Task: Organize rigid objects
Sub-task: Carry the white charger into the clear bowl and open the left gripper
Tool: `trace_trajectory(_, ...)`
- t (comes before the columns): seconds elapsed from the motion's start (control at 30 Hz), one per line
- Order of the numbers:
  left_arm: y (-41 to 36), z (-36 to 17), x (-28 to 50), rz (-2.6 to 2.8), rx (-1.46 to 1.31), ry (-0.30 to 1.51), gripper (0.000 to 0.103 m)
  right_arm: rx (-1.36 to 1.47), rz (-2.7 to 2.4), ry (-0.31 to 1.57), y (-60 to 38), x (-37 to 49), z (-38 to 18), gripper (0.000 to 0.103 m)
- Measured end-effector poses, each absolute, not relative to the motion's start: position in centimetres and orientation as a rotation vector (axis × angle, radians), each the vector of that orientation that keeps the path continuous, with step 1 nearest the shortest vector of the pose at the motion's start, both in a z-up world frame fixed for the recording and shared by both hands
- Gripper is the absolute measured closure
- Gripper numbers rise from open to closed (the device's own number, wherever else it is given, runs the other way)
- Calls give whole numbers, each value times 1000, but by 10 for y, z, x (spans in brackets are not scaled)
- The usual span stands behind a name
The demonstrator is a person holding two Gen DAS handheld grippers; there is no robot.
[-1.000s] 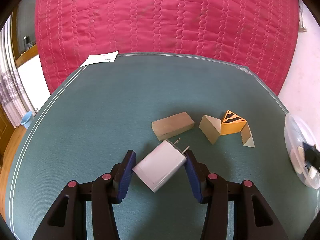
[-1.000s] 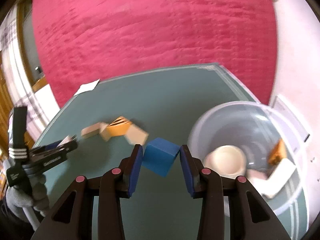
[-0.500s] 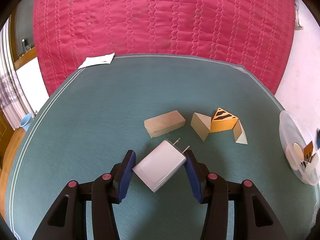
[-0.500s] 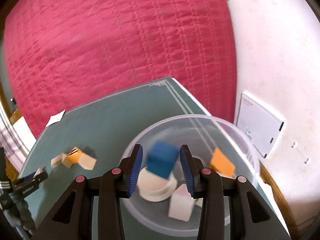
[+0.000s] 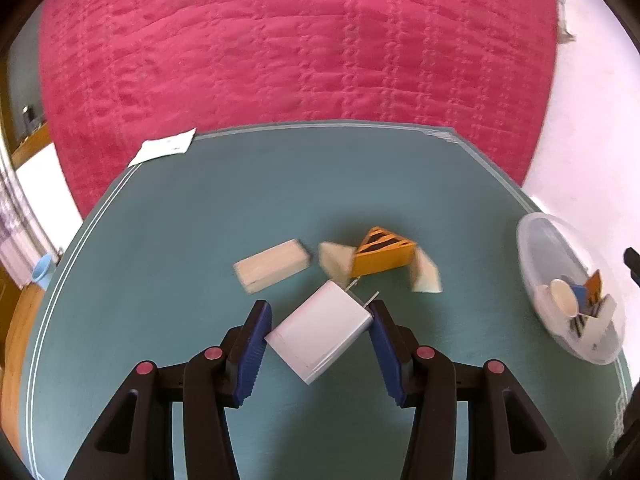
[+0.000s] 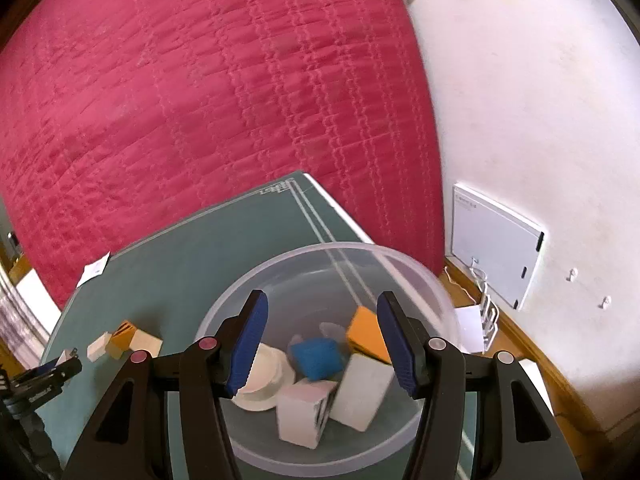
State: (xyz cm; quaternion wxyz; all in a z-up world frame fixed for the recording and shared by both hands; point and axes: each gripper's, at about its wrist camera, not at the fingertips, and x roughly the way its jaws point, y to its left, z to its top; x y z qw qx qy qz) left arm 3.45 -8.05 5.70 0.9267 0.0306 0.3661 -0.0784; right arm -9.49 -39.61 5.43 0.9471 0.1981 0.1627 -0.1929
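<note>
My left gripper point(image 5: 320, 340) is shut on a white charger plug point(image 5: 320, 334) and holds it above the green table point(image 5: 160, 240). Beyond it lie a beige block point(image 5: 272, 266), two beige wedges point(image 5: 334, 258) and an orange striped wedge point(image 5: 382, 256). My right gripper point(image 6: 322, 338) is open and empty above a clear plastic bowl point(image 6: 280, 280). In the bowl lie a blue cube point(image 6: 318, 358), an orange block point(image 6: 366, 334), white blocks point(image 6: 306, 414) and a cream round lid point(image 6: 264, 380). The bowl also shows at the right of the left wrist view point(image 5: 536, 248).
A red quilted cloth point(image 5: 300, 60) hangs behind the table. A white paper slip point(image 5: 164, 150) lies at the table's far left edge. A white wall point(image 6: 540, 100) with a white panel point(image 6: 496, 244) stands to the right. The left gripper shows at lower left in the right wrist view point(image 6: 48, 372).
My right gripper carried the blue cube over the bowl, opened, and the cube dropped in. My left gripper kept hold of the charger and shifted toward the bowl side.
</note>
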Motion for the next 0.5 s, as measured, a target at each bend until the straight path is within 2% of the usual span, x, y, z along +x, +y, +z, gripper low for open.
trace_trajectory(0.5,-177,80,45,-418,152,715,50,415,-403,307,-403,-102,51,45)
